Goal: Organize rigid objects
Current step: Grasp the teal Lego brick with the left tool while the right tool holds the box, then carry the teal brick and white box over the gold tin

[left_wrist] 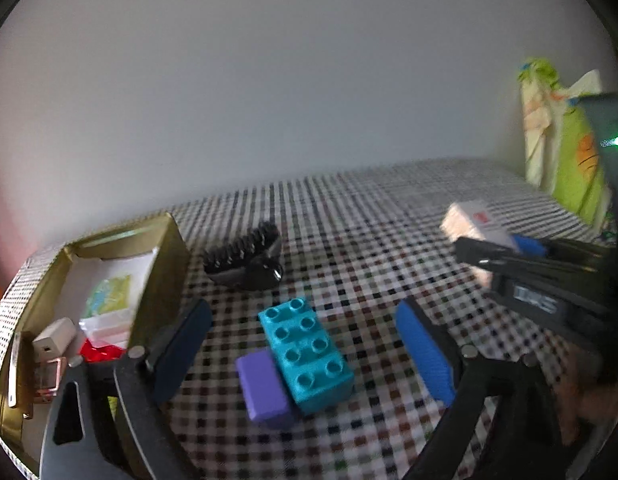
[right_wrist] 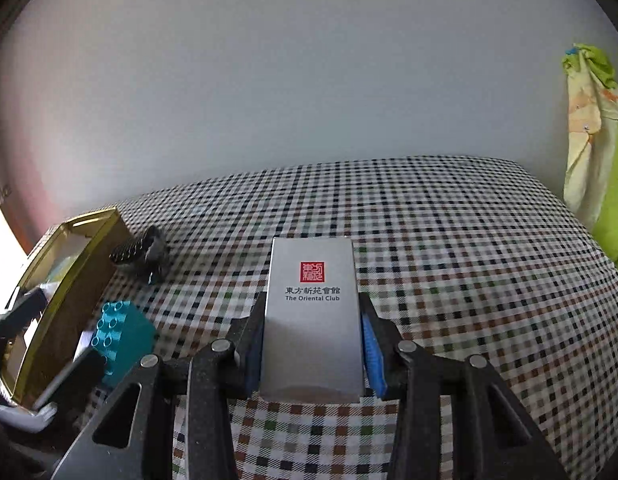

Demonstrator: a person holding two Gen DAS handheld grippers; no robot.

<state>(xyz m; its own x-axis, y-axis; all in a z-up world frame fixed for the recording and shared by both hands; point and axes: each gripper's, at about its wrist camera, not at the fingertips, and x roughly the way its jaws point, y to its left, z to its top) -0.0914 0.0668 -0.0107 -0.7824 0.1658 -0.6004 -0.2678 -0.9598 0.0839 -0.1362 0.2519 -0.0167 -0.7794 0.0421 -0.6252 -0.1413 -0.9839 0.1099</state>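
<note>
My right gripper (right_wrist: 312, 344) is shut on a small white box (right_wrist: 312, 320) printed "The Oriental Club" and holds it above the checked cloth; the box also shows in the left wrist view (left_wrist: 475, 222). My left gripper (left_wrist: 305, 356) is open, its pads on either side of a teal toy brick (left_wrist: 307, 354) with a purple block (left_wrist: 263, 388) against it. The teal brick also shows at the left of the right wrist view (right_wrist: 121, 340). A gold tin box (left_wrist: 161, 276) stands open at the left, holding several small items.
A black brush (left_wrist: 245, 256) lies on the checked tablecloth (left_wrist: 369, 240) between the tin and the brick. A green and yellow cloth (left_wrist: 565, 136) hangs at the far right by the wall. The tin (right_wrist: 81, 280) sits at the table's left edge.
</note>
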